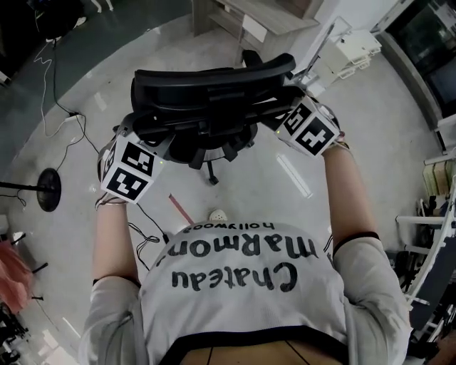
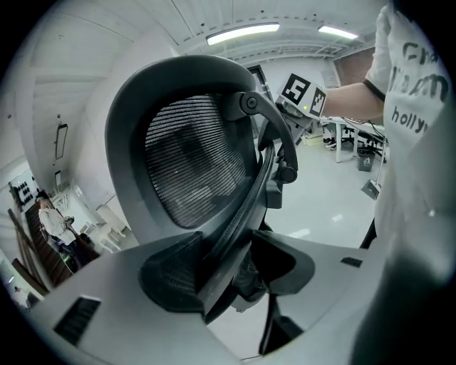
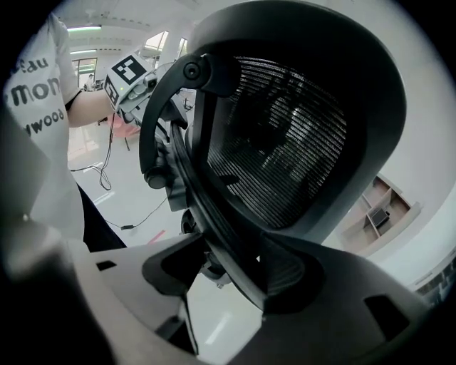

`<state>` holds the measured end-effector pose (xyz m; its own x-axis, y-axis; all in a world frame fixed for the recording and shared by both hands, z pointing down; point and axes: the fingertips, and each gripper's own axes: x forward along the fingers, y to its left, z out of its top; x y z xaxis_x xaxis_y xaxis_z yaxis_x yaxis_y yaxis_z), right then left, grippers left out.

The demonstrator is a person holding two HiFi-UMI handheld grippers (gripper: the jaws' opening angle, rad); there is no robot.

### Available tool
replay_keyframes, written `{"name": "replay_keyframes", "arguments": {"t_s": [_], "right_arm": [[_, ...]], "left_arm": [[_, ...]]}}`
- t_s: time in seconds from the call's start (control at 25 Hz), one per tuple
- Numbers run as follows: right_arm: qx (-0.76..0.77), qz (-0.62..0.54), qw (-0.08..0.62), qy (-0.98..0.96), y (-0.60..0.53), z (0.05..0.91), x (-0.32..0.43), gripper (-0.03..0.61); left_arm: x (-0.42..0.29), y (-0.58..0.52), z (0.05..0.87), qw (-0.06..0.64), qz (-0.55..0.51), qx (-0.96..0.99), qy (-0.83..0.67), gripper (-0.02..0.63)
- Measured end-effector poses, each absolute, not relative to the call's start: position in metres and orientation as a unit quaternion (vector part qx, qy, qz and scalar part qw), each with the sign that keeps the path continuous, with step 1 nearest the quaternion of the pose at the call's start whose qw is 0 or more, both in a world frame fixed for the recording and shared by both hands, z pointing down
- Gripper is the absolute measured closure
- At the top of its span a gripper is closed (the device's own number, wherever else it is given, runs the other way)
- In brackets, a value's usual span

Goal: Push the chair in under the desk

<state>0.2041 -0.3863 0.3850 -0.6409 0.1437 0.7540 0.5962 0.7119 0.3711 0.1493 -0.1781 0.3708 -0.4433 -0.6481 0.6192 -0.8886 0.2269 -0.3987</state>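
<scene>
A black mesh-back office chair [image 1: 214, 78] stands on the floor in front of me, seen from above in the head view. My left gripper [image 1: 137, 128] is at the left edge of its backrest, and my right gripper [image 1: 283, 114] is at the right edge. In the left gripper view the backrest [image 2: 192, 157] fills the frame, and its edge runs between the jaws of the left gripper [image 2: 227, 269], which close on it. The right gripper [image 3: 227, 269] holds the opposite edge of the backrest [image 3: 285, 150] the same way. A wooden desk [image 1: 249, 18] lies beyond the chair.
Cables [image 1: 64, 121] trail over the floor at the left, near a round black stand base [image 1: 48, 189]. A white rack [image 1: 356, 46] stands at the back right, with metal frames [image 1: 434, 235] along the right side. A small white ball [image 1: 217, 214] and a red strip [image 1: 179, 208] lie near my feet.
</scene>
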Motion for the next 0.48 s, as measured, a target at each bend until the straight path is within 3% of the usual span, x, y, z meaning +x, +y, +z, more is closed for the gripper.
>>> {"name": "replay_keyframes", "arguments": {"t_s": [0.48], "right_arm": [[-0.217, -0.32, 0.374, -0.843, -0.342, 0.39, 0.107, 0.337]], "left_arm": [[0.051, -0.135, 0.374, 0.186, 0.349, 0.487, -0.779, 0.382]]}}
